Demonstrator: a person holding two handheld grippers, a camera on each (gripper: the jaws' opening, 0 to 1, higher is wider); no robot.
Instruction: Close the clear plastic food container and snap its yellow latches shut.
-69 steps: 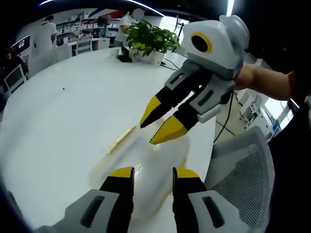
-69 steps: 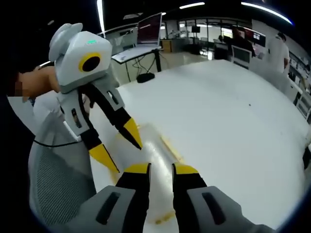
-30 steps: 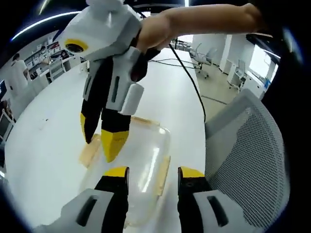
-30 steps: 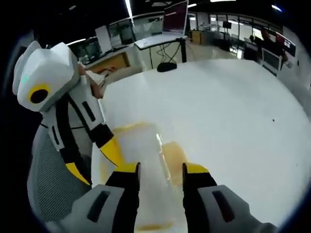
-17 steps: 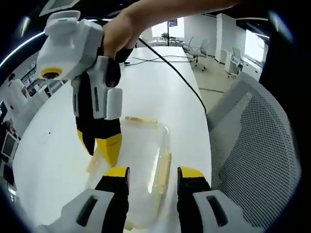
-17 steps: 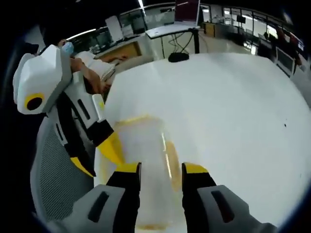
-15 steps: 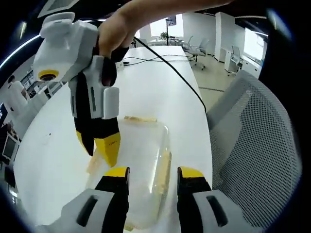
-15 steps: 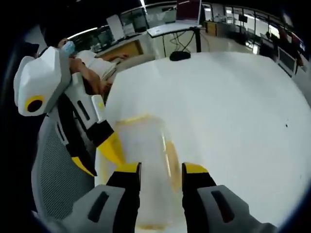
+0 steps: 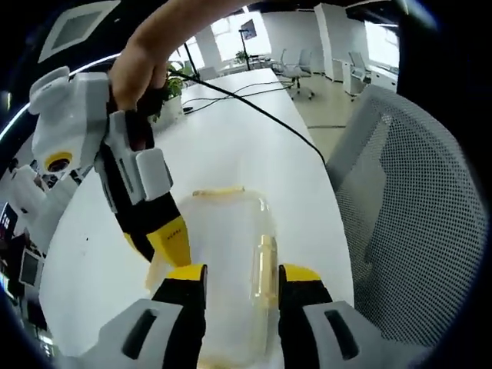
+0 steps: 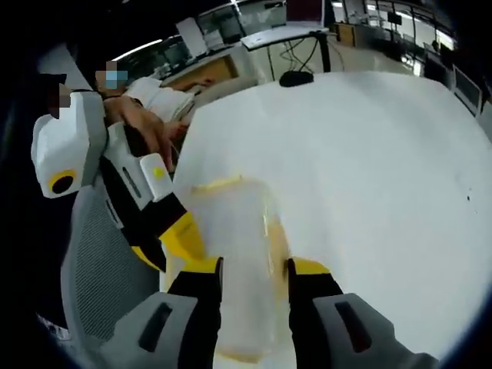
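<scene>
A clear plastic food container [image 9: 227, 238] lies on the white table [image 9: 231, 146] with its lid down on it. Yellow latches show at its far end [image 9: 219, 191] and along its right side [image 9: 265, 265]. My left gripper [image 9: 240, 275] hovers open over the container's near end. The right gripper [image 9: 161, 244], held by a hand, points down at the container's left edge. In the right gripper view the container [image 10: 234, 223] lies just past my open right gripper [image 10: 254, 269], a yellow latch [image 10: 274, 238] runs along its right side, and the left gripper [image 10: 178, 234] touches its left edge.
A grey mesh chair [image 9: 407, 215] stands close by the table's edge, also visible as mesh [image 10: 96, 269] in the right gripper view. A black cable [image 9: 261, 115] runs across the table toward a potted plant [image 9: 175, 77]. A black object [image 10: 296, 78] sits at the table's far end.
Both grippers opened wider than 2.3 s ago and came in over the container. The right gripper swung from above the lid down to its left edge. The container stayed in place.
</scene>
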